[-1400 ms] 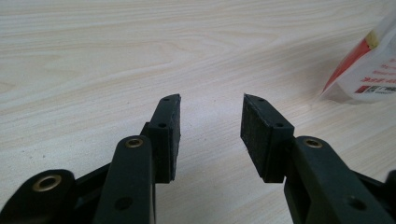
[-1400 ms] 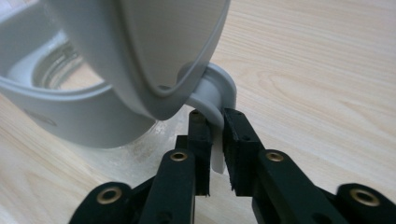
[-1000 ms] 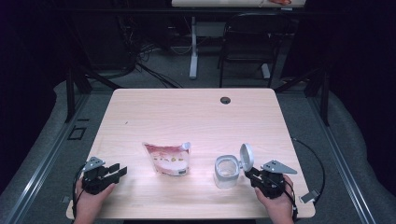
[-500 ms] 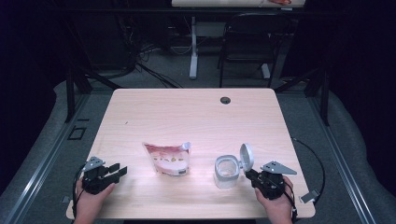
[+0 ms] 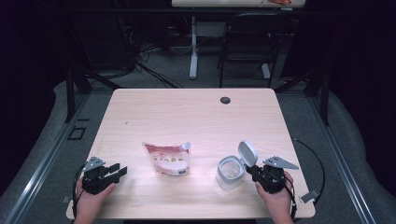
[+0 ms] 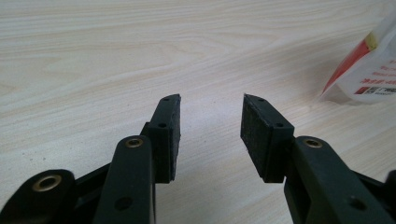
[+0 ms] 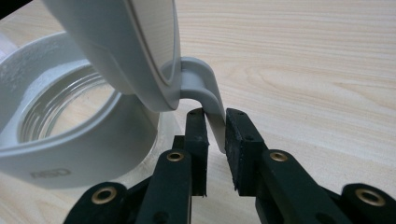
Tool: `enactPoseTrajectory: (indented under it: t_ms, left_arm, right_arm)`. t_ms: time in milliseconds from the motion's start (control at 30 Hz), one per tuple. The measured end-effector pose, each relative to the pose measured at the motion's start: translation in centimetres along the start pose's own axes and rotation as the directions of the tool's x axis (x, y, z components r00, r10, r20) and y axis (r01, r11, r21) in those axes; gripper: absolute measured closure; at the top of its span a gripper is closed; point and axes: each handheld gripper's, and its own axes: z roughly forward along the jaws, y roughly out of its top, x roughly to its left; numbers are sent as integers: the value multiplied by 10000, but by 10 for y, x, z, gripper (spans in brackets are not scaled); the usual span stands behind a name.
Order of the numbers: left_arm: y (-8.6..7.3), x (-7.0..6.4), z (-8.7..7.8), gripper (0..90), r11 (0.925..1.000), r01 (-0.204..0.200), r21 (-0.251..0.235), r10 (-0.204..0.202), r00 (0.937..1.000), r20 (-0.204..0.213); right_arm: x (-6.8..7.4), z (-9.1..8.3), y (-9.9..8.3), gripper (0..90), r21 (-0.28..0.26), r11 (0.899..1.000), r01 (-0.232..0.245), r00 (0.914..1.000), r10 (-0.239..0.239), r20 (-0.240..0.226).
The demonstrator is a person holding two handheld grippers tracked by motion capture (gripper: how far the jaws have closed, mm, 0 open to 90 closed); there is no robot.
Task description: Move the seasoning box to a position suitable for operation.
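Note:
A red-and-white pouch with a spout lies flat on the table's middle front; its corner shows at the right of the left gripper view. To its right stands a clear jar with a grey collar and a flip lid standing up. My right gripper is shut on the lid's hinge strap, just right of the jar. My left gripper rests low at the front left, open, with bare wood between its jaws. The jar looks empty.
The light wooden table has a round cable hole near its far edge. Beyond it stand a dark chair and another desk's leg. Cables trail from both grippers off the front edge.

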Motion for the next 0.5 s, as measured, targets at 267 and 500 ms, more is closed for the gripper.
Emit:
enactPoseTrajectory:
  t_ms: [267,500]
  left_arm:
    - [0,-1,0,581,10000,-21,11,21,10000,-1]
    - [0,0,0,581,10000,-24,51,24,10000,-14]
  right_arm:
    - [-7,7,6,794,-194,9998,-91,9998,87,-196]
    - [-10,14,12,838,-359,9992,-165,9989,148,-455]
